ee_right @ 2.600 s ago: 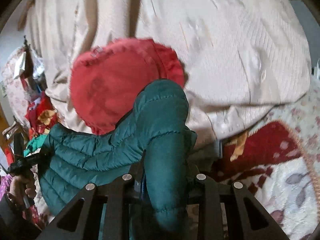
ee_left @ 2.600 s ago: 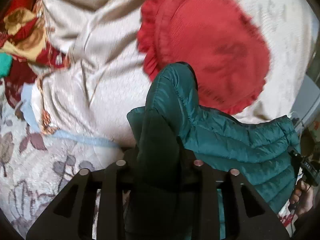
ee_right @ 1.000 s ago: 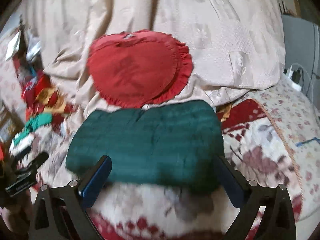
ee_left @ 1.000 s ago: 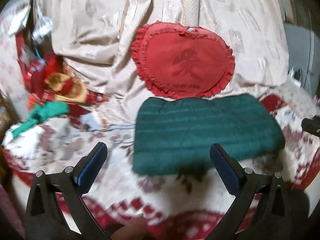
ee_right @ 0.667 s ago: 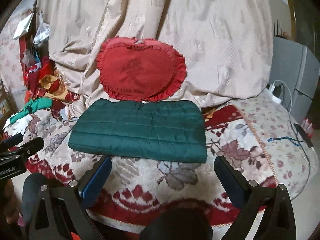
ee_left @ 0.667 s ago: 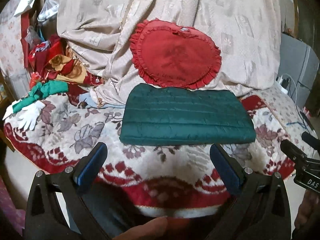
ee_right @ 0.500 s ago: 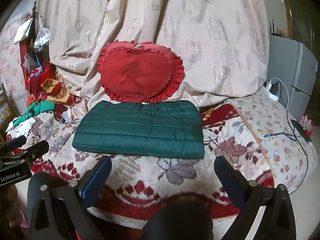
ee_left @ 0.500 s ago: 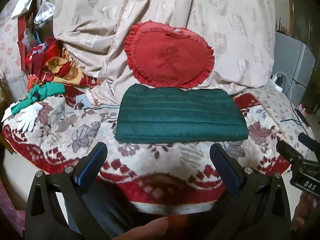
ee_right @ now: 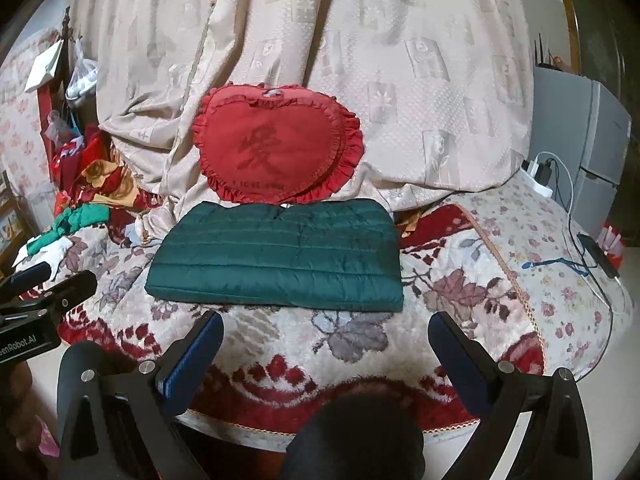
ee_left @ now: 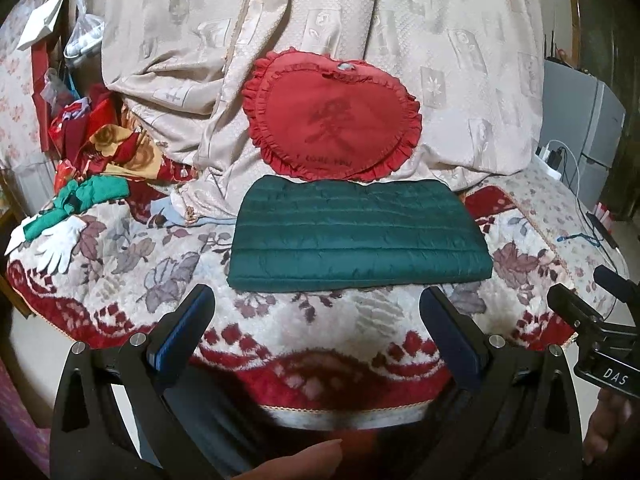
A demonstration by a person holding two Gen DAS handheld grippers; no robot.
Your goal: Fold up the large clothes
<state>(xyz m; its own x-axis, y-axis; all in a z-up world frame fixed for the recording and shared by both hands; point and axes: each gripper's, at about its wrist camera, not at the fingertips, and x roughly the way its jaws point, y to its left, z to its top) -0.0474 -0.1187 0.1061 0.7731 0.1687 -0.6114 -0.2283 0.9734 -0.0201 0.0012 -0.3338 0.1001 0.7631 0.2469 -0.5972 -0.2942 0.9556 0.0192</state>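
A dark green quilted jacket (ee_left: pixel 356 236) lies folded into a flat rectangle on the flowered bed cover (ee_left: pixel 132 264); it also shows in the right wrist view (ee_right: pixel 280 258). My left gripper (ee_left: pixel 316 312) is open and empty, held back from the bed's front edge, apart from the jacket. My right gripper (ee_right: pixel 324 340) is open and empty too, back from the edge. The right gripper shows at the right of the left wrist view (ee_left: pixel 588 320), and the left gripper at the left of the right wrist view (ee_right: pixel 44 284).
A red heart-shaped cushion (ee_left: pixel 332 124) leans on a beige draped blanket (ee_left: pixel 420 20) just behind the jacket. Red, yellow and green clothes (ee_left: pixel 96 164) and a white glove (ee_left: pixel 60 248) lie at the left. A charger and cables (ee_right: pixel 580 240) lie at the right, beside a grey cabinet (ee_right: pixel 592 140).
Both grippers held the jacket 2.6 s ago, then let go and opened. Since then they have drawn back from the bed; the jacket lies folded and still.
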